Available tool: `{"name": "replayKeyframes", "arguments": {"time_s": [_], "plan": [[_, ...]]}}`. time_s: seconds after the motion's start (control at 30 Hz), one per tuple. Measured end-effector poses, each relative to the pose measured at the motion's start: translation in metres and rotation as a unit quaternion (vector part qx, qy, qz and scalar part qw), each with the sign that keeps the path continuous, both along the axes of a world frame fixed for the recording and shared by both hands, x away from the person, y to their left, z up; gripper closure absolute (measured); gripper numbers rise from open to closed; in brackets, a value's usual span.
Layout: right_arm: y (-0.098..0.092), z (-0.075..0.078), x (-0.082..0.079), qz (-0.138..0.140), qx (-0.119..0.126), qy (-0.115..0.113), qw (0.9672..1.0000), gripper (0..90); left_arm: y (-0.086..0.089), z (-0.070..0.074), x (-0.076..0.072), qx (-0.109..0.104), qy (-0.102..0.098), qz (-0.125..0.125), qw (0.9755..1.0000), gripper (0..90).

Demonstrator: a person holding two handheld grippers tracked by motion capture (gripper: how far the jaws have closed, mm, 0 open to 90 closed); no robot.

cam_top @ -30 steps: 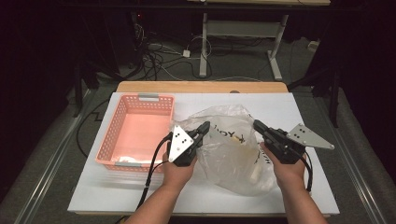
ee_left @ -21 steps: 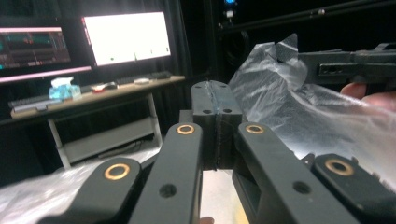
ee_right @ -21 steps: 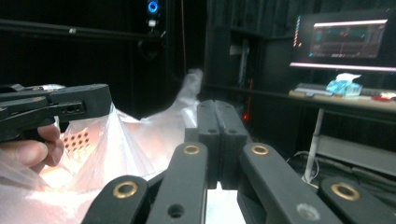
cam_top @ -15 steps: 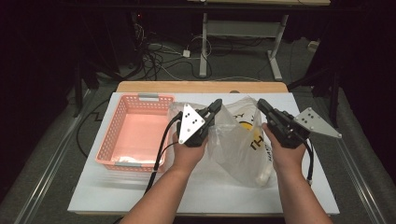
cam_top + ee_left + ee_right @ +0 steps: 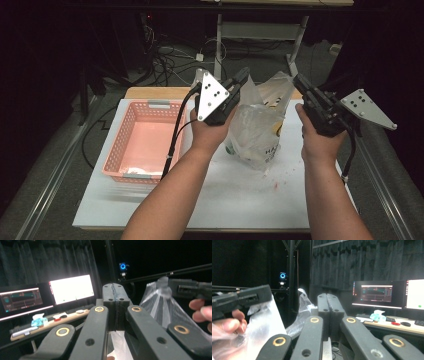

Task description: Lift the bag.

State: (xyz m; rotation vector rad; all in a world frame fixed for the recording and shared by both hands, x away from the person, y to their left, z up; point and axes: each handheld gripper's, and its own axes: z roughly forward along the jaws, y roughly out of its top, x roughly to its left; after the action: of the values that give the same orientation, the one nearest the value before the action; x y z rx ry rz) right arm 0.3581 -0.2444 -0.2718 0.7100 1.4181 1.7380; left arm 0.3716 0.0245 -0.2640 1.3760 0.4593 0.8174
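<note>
Bag hangs between both claws.

Left hand-held gripper raised, jaws closed; right hand-held gripper likewise.

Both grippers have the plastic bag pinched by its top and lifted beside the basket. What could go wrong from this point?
The left gripper and right gripper each pinch only a thin edge of the plastic bag, so the film could slip out or tear under the contents. The bag's bottom hangs just above the white table near the pink basket; swinging it across might catch the basket's rim.
</note>
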Motion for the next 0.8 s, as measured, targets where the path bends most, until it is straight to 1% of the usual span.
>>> {"name": "replayKeyframes", "arguments": {"time_s": [0.03,0.1,0.17,0.2,0.23,0.27,0.43,0.5,0.57,0.63,0.7,0.73,0.8], "plan": [[-0.001,0.001,0.000,-0.002,0.001,-0.001,1.0000,90.0,-0.002,0.001,0.001,-0.005,0.003,-0.005,1.0000,88.6],[-0.002,-0.001,0.001,-0.003,0.000,0.005,1.0000,90.0,-0.009,0.000,0.003,0.007,0.007,-0.007,0.9999,88.6],[0.001,-0.007,0.006,0.000,-0.009,0.016,0.9998,90.0,-0.016,-0.005,0.007,0.015,0.017,-0.011,0.9997,88.5],[0.003,-0.011,0.008,0.002,-0.013,0.024,0.9996,90.0,-0.019,-0.007,0.008,0.013,0.020,-0.013,0.9996,88.6],[0.005,-0.016,0.009,0.005,-0.015,0.031,0.9994,90.0,-0.021,-0.008,0.009,0.007,0.023,-0.017,0.9996,88.6],[0.007,-0.020,0.011,0.005,-0.018,0.038,0.9991,90.0,-0.023,-0.007,0.009,0.002,0.023,-0.020,0.9995,88.6],[0.013,-0.037,0.017,0.012,-0.031,0.060,0.9977,90.0,-0.030,0.001,0.006,-0.003,0.014,-0.032,0.9994,88.5],[0.011,-0.040,0.019,0.011,-0.029,0.065,0.9974,90.0,-0.029,0.001,0.008,-0.006,0.015,-0.033,0.9993,88.6],[0.007,-0.037,0.019,0.005,-0.027,0.060,0.9979,90.0,-0.027,-0.003,0.011,-0.003,0.021,-0.030,0.9993,88.6],[0.002,-0.029,0.017,0.003,-0.017,0.053,0.9984,90.0,-0.025,-0.009,0.015,-0.006,0.032,-0.026,0.9991,88.5],[-0.003,-0.016,0.013,0.003,-0.014,0.038,0.9992,90.0,-0.023,-0.016,0.019,-0.009,0.043,-0.021,0.9988,88.6],[-0.005,-0.010,0.010,0.001,-0.012,0.026,0.9996,90.0,-0.022,-0.018,0.020,-0.005,0.045,-0.017,0.9988,88.5],[-0.007,0.002,0.003,0.001,-0.004,0.010,0.9999,90.0,-0.021,-0.021,0.022,0.001,0.047,-0.010,0.9988,88.5]]}}
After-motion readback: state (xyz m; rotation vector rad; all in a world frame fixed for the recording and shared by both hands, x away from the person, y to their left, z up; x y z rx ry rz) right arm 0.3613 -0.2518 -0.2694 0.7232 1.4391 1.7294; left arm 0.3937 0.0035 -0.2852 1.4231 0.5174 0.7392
